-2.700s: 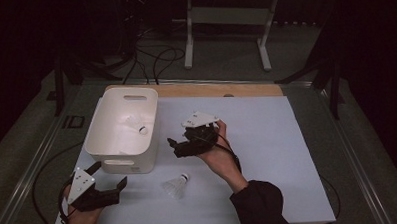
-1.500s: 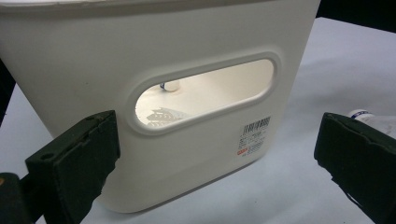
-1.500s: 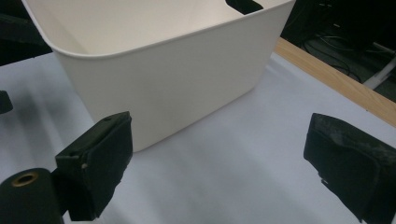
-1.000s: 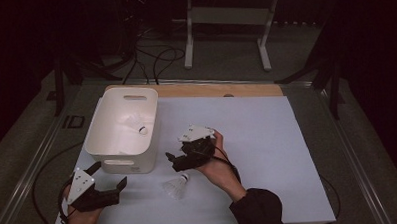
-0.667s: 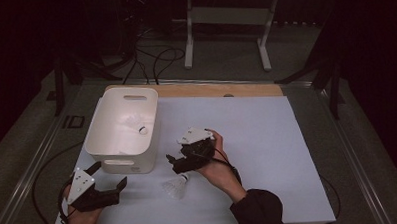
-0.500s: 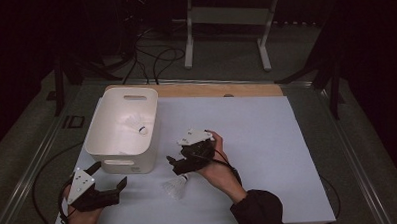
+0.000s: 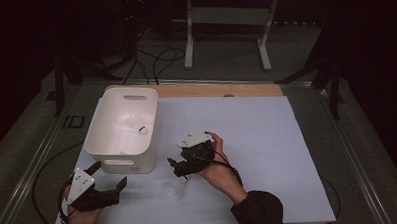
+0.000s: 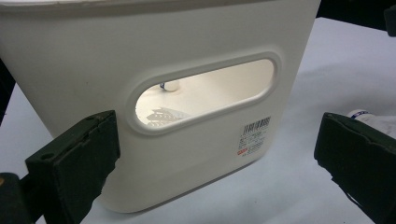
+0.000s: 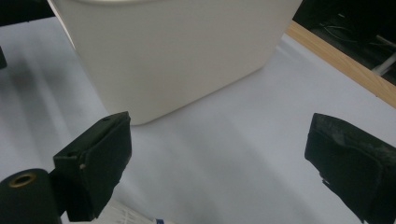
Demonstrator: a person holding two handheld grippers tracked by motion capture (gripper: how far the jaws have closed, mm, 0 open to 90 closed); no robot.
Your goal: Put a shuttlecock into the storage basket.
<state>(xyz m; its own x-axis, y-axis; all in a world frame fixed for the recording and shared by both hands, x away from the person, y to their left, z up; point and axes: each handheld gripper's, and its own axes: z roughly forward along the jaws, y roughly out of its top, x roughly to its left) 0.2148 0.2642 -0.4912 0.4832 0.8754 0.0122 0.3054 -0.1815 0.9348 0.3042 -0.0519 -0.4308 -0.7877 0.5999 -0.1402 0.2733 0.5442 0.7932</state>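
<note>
High view is showing the right gripper [image 7: 180, 168] hovering with jaws spread wide and empty just above a white feathered shuttlecock [image 7: 174, 187] that is lying on its side on the smooth pale table [image 7: 268, 154] near the white bin [image 7: 123, 128], where another shuttlecock [image 7: 135, 124] is already resting. The left gripper [image 7: 109, 181] is idling with jaws parted, holding nothing, facing the glossy rounded plastic wall with its oval handle slot. The light cone could be rolling aside or its thin feathers could be getting crushed, should one pad be landing first or the squeeze be coming too hard.
</note>
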